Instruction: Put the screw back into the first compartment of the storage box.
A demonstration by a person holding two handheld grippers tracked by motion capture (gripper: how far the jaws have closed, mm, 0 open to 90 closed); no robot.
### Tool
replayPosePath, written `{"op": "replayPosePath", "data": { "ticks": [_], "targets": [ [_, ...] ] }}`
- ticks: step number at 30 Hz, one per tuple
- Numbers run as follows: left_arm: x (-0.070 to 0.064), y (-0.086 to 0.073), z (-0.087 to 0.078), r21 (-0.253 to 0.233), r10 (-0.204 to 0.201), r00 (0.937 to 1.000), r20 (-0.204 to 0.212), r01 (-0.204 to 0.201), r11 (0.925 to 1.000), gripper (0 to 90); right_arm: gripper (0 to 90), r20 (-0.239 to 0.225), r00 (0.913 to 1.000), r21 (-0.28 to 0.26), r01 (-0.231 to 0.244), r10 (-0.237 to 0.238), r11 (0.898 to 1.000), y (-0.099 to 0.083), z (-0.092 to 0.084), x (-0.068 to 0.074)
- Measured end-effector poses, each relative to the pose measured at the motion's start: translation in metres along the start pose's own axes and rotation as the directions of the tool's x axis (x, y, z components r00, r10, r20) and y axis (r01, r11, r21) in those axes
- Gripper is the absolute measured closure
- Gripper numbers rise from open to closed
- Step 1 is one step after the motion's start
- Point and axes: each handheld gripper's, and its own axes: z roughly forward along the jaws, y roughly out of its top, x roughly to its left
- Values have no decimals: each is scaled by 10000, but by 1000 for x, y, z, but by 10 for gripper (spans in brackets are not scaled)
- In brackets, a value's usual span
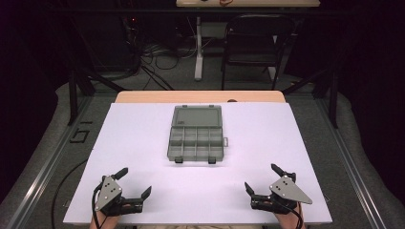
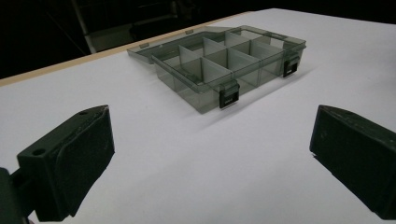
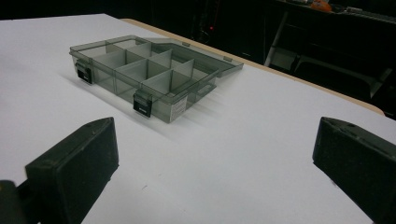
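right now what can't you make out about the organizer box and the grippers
- Organizer box label, right gripper view: print too small to read.
- Compartment floors, both gripper views: partly hidden by dividers and smoky walls.
- Hands holding left gripper and right gripper, high view: cut off by the bottom edge.

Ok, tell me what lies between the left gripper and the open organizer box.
Nothing: bare white table separates the left gripper from the organizer box, clearest in the high view.
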Motion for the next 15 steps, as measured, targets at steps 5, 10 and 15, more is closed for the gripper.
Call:
{"op": "replayPosePath", "data": {
  "ticks": [5,10,15],
  "targets": [
    [2,-4,-1,42,-128,9999,-2,128,9999,0,0,-26,10000,66,29,-29,10000,0,0,1],
    [4,-4,3,85,-190,9998,58,189,9998,0,0,-38,9999,155,134,-133,9998,-1,-1,3],
    [6,-5,6,142,-191,9997,129,190,9997,0,0,-1,10000,107,72,-72,9999,0,0,1]
  ]
}}
